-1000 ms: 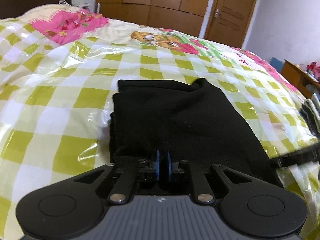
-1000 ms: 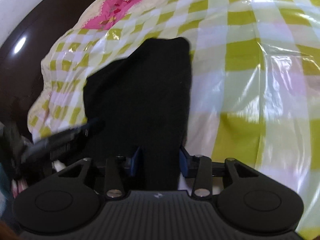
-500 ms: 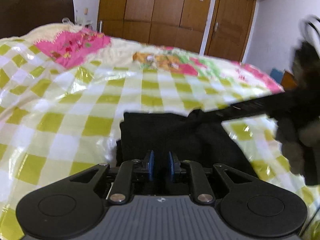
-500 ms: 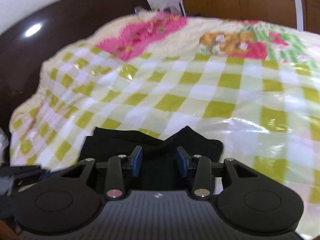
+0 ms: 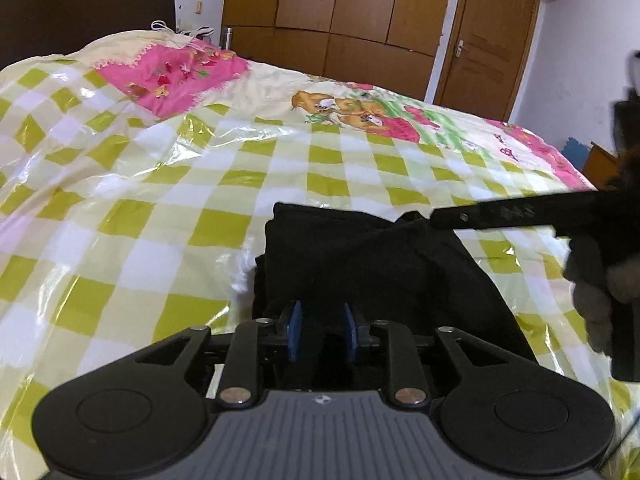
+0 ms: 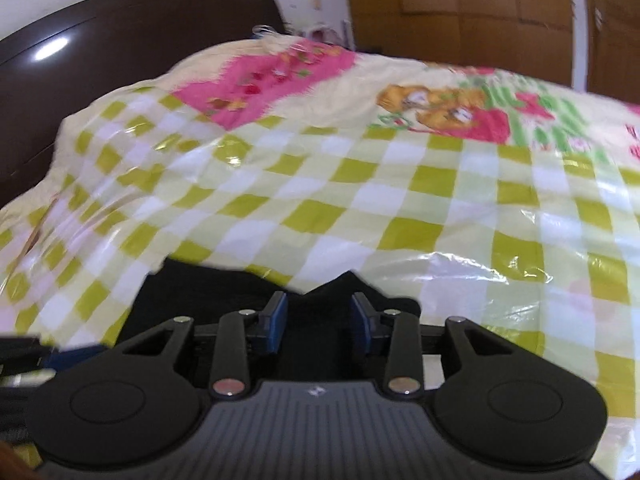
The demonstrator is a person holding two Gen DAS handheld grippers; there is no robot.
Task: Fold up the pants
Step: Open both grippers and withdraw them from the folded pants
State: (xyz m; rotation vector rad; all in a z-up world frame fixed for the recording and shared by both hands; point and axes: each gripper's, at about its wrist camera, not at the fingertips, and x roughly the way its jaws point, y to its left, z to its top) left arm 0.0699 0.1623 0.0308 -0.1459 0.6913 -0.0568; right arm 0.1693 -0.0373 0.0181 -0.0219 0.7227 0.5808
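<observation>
Above the folded black pants (image 5: 372, 264), left tongs (image 5: 319, 332) have released; right tongs (image 6: 320, 322) stay spread.

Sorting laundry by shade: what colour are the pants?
Black pants, clearest in the left wrist view.

A home bedroom. A bed (image 5: 168, 184) with a checked, cartoon-print cover fills it. Behind stand a wooden wardrobe (image 5: 332, 12), a door (image 5: 488, 40) and a dark headboard (image 6: 120, 68).

Wooden wardrobe (image 5: 340, 12), door (image 5: 486, 40), dark headboard (image 6: 120, 64)
</observation>
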